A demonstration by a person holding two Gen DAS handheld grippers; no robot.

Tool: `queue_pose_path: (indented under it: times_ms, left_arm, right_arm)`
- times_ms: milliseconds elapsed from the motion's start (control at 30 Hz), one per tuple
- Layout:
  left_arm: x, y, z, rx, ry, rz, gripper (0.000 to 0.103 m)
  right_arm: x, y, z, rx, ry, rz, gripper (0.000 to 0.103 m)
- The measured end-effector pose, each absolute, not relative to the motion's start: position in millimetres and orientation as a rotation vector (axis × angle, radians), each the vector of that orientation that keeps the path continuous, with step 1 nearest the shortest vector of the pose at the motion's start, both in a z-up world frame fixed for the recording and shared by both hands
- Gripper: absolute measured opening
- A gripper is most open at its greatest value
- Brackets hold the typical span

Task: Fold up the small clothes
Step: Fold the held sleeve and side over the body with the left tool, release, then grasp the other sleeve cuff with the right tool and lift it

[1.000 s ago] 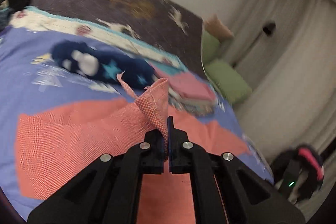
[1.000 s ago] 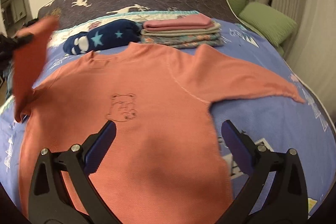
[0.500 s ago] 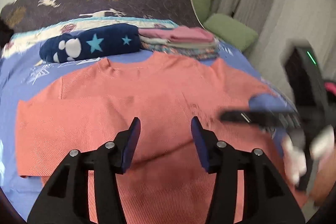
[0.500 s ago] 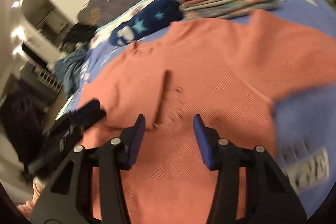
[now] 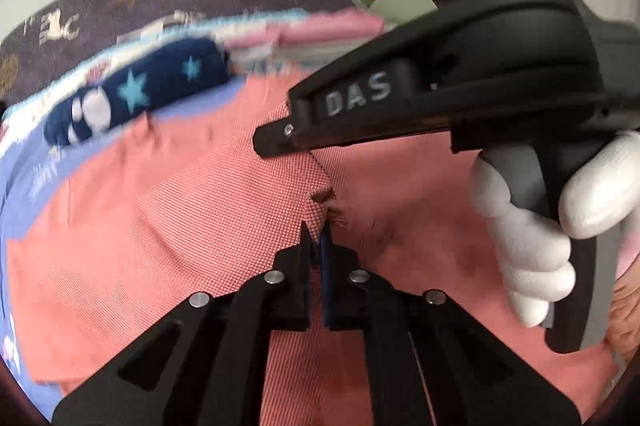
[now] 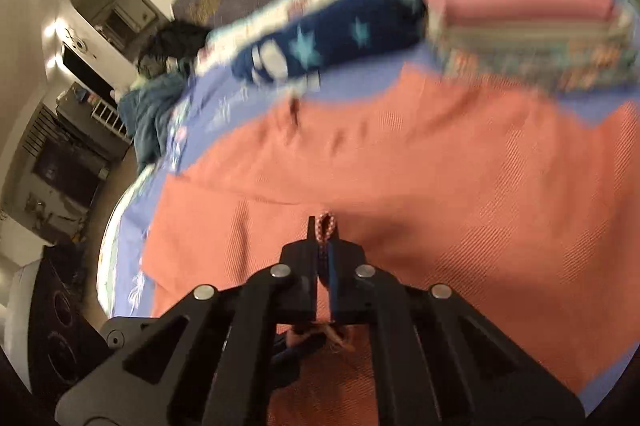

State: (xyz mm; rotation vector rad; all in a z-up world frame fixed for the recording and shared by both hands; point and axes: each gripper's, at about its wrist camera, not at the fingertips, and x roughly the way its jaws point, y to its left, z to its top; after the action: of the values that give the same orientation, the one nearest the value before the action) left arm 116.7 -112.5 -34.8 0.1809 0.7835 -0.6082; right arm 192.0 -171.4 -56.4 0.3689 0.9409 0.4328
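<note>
- Pinching a raised ridge of the coral sweater (image 5: 168, 210), the left tool (image 5: 316, 238) is clamped on cloth mid-body.
- Right tool (image 6: 323, 232) nips a small fold likewise (both presumably to lift a crease).
- Sweater lies spread across the bed (image 6: 224, 106), before a folded stack (image 6: 532, 26).

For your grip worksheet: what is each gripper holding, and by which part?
Both pinch the orange sweater: the left gripper holds a raised fold by the embroidery; the right gripper holds a small pinched fold.
</note>
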Motion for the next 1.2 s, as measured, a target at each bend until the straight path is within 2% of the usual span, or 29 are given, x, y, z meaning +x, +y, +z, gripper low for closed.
queue_pose_path:
  times_ms: [200,300,367,400,433,533,767,867,900,933,1000,1067,1200]
  left_arm:
    - [112.0,-141.2,11.5,0.154,0.659,-0.717,0.003]
    - [115.5,-166.6,2.9,0.163,0.679,-0.761,0.004]
    - [119.3,-177.3,-12.7,0.162,0.732,-0.76,0.014]
    - [119.4,-177.9,-21.3,0.168,0.76,-0.746,0.025]
    - [115.6,-175.0,-24.9,0.175,0.772,-0.733,0.032]
    - [103.5,-142.6,-26.8,0.188,0.744,-0.686,0.044]
    - [102.5,-18.0,-30.1,0.129,0.744,-0.369,0.047]
    - [114.4,30.2,-46.6,0.134,0.784,-0.172,0.047]
    - [120.0,45.6,-59.2,0.167,0.816,-0.07,0.047]
    - [127.3,56.4,-69.3,0.174,0.847,-0.02,0.053]
    - [131.8,81.7,-73.8,0.056,0.865,-0.035,0.06]
    - [132.7,90.3,-67.0,0.007,0.86,-0.039,0.059]
    - [122.7,89.3,-52.9,-0.077,0.795,-0.099,0.057]
  right_arm:
    - [185.2,-217.7,-1.1,0.381,0.81,0.396,0.004]
    - [183.0,-243.5,-3.2,0.374,0.8,0.326,0.005]
    - [185.7,-258.8,-20.8,0.36,0.83,0.253,0.011]
    - [186.2,-264.2,-32.4,0.333,0.85,0.193,0.023]
    - [187.8,-268.5,-43.0,0.301,0.872,0.124,0.025]
    - [172.0,-284.1,-62.9,0.298,0.903,0.074,0.026]
    - [136.4,-264.6,-55.7,0.296,0.884,0.265,0.029]
    - [128.7,-243.9,-68.6,0.271,0.922,0.363,0.038]
    - [127.8,-237.9,-77.1,0.228,0.958,0.328,0.035]
    - [128.3,-234.0,-85.1,0.176,0.976,0.289,0.032]
    - [120.8,-229.7,-85.3,0.103,0.924,0.269,0.031]
    - [113.2,-231.9,-76.4,0.119,0.917,0.235,0.033]
    - [89.6,-266.3,-59.0,0.257,0.845,0.2,0.042]
